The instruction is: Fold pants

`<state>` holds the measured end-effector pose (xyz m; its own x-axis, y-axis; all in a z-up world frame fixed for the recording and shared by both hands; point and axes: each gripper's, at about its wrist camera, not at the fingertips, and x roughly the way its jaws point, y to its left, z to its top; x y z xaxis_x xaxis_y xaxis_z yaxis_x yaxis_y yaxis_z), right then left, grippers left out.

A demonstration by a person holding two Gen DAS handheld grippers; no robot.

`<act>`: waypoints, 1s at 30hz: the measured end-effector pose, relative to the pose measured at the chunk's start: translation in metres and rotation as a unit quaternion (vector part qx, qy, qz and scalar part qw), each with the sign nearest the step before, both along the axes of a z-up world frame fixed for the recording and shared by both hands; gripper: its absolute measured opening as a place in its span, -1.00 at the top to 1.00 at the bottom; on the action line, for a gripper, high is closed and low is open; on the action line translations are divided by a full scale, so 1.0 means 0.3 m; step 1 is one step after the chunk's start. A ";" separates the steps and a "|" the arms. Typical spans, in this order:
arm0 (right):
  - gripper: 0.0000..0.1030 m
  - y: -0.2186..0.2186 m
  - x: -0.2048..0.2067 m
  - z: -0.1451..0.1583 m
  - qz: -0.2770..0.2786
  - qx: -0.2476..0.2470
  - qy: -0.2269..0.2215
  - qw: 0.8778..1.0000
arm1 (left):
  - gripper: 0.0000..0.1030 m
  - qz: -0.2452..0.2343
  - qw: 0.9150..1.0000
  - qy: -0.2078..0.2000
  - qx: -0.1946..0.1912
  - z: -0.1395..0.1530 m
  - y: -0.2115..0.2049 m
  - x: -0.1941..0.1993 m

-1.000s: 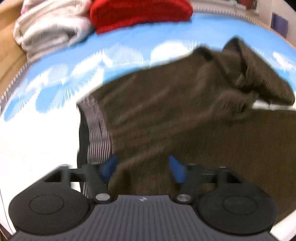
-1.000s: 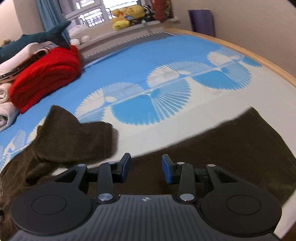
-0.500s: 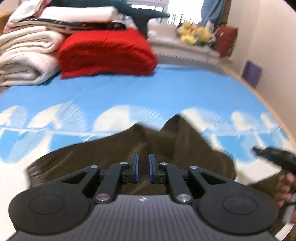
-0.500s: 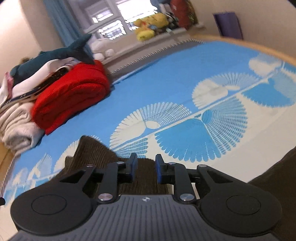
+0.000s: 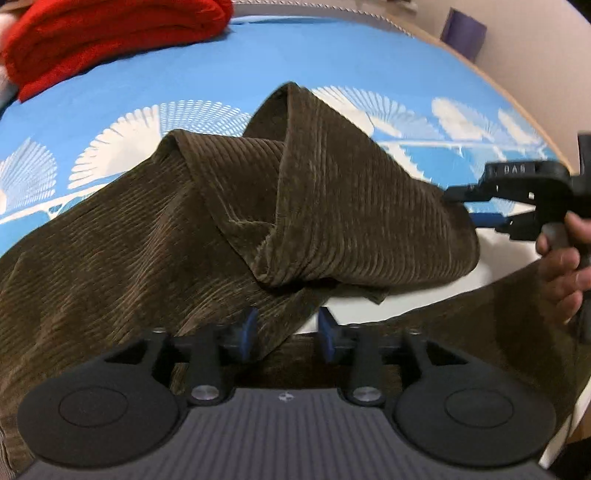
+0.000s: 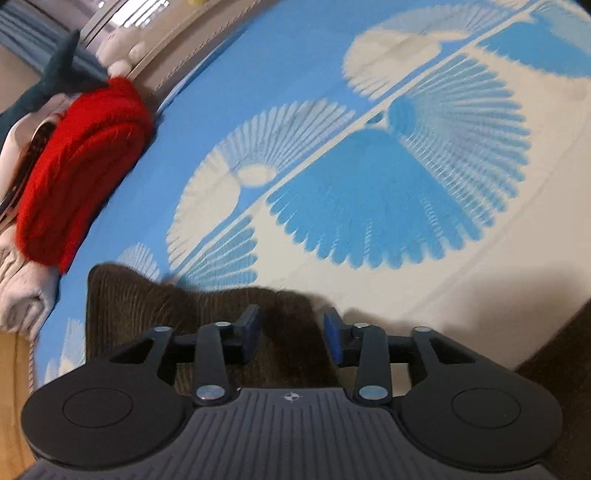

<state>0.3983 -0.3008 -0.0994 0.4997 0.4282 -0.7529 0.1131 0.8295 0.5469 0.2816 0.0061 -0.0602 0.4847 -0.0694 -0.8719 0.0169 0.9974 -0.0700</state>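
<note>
Corduroy pants (image 5: 332,206) on blue fan-print bedspread (image 6: 332,110), leg ends flopped back over the legs in a crooked heap. Left gripper (image 5: 288,332) and right gripper (image 6: 291,328) both opening, cloth between pads, unpinched. Straightening and further folding apparently left.

home bedroom: bed sheet (image 6: 314,74) in blue with white fan prints, folded red blanket (image 6: 81,166) on a linen stack, plush shark (image 6: 55,74) (by the window).

Blue-and-white fan-patterned bed cover (image 6: 369,206), beige wall (image 5: 535,33), bright window (image 6: 125,14) beyond.
</note>
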 end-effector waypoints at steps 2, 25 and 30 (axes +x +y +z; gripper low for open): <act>0.02 0.011 0.007 -0.002 0.003 -0.011 0.007 1.000 | -0.01 -0.001 1.000 0.006 0.010 -0.008 -0.003 -0.010; 0.74 0.442 -0.309 0.133 0.408 0.050 -0.060 0.910 | 0.31 0.105 0.968 -0.019 -0.226 0.023 0.130 0.021; 0.68 0.408 -0.291 0.151 0.371 0.057 -0.052 0.925 | 0.94 0.123 0.981 -0.005 -0.151 0.008 0.133 0.033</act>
<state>0.3111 -0.1782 -0.0540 0.1038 0.7565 -0.6458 -0.5227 0.5938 0.6117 0.2914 0.0459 -0.0577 0.5283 -0.2041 -0.8242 -0.2193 0.9049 -0.3647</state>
